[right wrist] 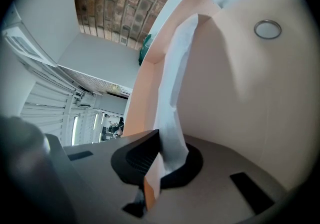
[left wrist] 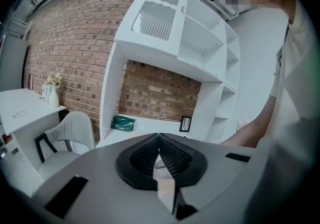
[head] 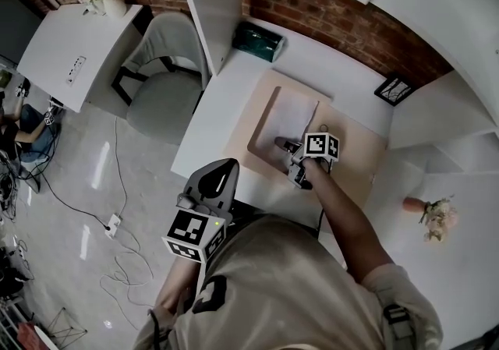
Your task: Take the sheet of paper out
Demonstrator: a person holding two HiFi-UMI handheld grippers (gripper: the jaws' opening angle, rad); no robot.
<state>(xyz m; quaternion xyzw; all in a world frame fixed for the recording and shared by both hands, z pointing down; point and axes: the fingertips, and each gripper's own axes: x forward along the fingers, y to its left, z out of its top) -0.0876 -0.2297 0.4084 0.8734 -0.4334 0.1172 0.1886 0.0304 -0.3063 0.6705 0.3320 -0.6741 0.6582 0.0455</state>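
Gripping, right gripper (right wrist: 159,140): my jaws are pressed together on the near edge of the sheet of paper (right wrist: 175,68). A peach strip of the folder (right wrist: 235,83) is caught between them as well.
Sheet of paper: white, inside the folder on the desk (head: 222,118). Its near end rises up into my right jaws, and the rest runs away from me along the folder's left side.
Folder: peach, lying flat. A small metal ring (right wrist: 267,29) is on its surface, to the right of the sheet.
Left gripper (left wrist: 159,138): my jaws are together with nothing between them. I hold it in the air by the desk's front edge, apart from the folder.
Edges: a bare strip of white desk runs between the folder's left edge and the desk's left edge.
Room behind: a green box (head: 260,40) and a picture frame (head: 394,89) stand by the brick wall (head: 327,17), both apart from the folder.
Room at left: a chair (head: 164,99) stands beside the desk.
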